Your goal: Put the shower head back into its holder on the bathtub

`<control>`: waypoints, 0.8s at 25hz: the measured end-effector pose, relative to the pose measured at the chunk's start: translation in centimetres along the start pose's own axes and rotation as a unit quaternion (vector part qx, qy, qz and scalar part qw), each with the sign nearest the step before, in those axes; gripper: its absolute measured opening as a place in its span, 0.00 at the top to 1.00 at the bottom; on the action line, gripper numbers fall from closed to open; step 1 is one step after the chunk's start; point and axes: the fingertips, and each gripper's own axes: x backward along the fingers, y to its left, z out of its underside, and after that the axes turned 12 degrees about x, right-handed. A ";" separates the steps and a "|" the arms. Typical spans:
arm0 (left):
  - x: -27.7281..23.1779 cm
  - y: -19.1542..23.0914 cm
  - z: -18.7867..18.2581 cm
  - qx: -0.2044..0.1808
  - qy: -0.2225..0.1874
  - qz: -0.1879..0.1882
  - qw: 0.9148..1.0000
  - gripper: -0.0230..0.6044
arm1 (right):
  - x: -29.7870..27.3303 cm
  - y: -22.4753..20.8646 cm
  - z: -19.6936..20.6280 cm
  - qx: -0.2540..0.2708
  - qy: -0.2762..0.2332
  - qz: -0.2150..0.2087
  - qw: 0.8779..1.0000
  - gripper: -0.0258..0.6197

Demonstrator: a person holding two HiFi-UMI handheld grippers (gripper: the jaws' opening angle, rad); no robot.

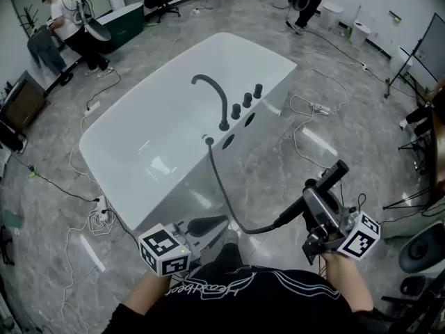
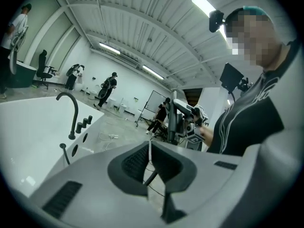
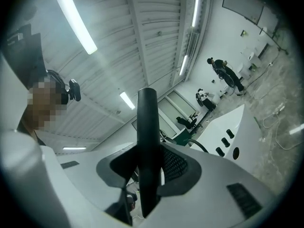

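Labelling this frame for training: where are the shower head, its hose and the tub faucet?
shower head (image 3: 147,127), right gripper view, on its black shaft.
hose (image 1: 219,179), head view, on its middle stretch.
faucet (image 1: 224,111), head view, on its upright stem.

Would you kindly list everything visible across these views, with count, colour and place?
bathtub: one, white, middle of the grey floor
faucet: one, black, curved, on the bathtub's rim
knobs: three, black, beside the faucet
openings: two, dark, in the rim near the faucet
hose: one, dark, from the rim to the shower head
shower head: one, black, held off the tub
cables: several, white and black, on the floor
bystanders: several, far side of the room
left gripper: one, grey, shut, empty
right gripper: one, grey, shut on the shower head
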 end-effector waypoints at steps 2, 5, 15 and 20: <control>-0.6 2.5 -1.4 0.008 -0.002 -0.003 1.000 0.95 | -2.8 -1.6 -0.8 -0.002 0.000 0.000 1.000 0.75; -1.2 5.9 -2.9 0.011 0.011 -0.005 1.000 0.95 | -7.0 -3.6 -1.9 -0.007 -0.003 -0.001 1.000 0.75; -4.9 14.8 -4.7 0.024 0.039 0.010 0.999 0.66 | -18.3 -6.8 -5.4 -0.005 -0.023 -0.030 0.999 0.75; -8.9 15.3 -0.7 -0.025 0.110 0.048 0.992 0.63 | -20.5 -6.7 -6.5 -0.004 -0.034 -0.039 0.999 0.75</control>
